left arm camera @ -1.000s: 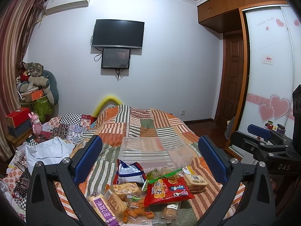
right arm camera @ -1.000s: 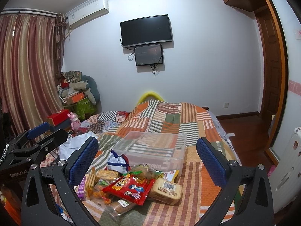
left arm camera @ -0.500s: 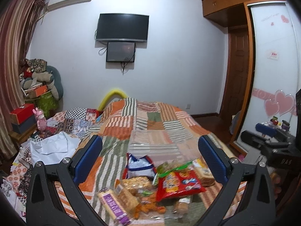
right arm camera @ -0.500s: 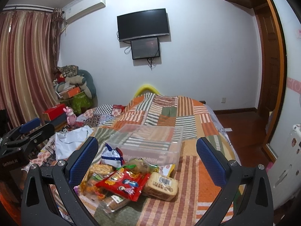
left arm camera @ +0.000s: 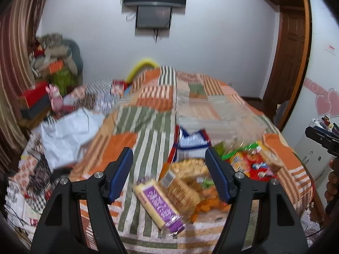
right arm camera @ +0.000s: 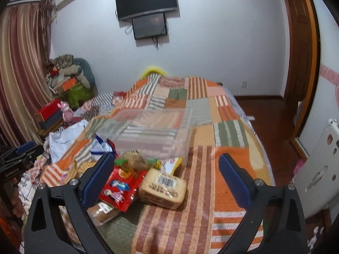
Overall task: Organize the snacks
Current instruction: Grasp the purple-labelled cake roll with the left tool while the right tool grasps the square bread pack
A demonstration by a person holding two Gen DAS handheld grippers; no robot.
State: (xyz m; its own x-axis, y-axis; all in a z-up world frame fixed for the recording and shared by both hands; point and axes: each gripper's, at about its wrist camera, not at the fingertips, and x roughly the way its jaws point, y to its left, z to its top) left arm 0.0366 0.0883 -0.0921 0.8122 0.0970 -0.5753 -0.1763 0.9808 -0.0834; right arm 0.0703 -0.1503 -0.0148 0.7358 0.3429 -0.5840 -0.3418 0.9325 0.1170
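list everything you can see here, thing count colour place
clear bin: one, see-through, empty, on the bed behind the snacks
purple-label pack: one, yellow and purple, nearest the left gripper
barcoded bread pack: one, tan, right side of the pile
red snack bag: one, red, left of the bread pack
blue and white bag: one, against the bin
patchwork quilt: one, orange, green and white, covers the bed
screens: two, black, on the wall
left gripper: blue fingers, open, has just been closing, nothing between them
right gripper: blue fingers, open, has just been closing slightly, nothing held
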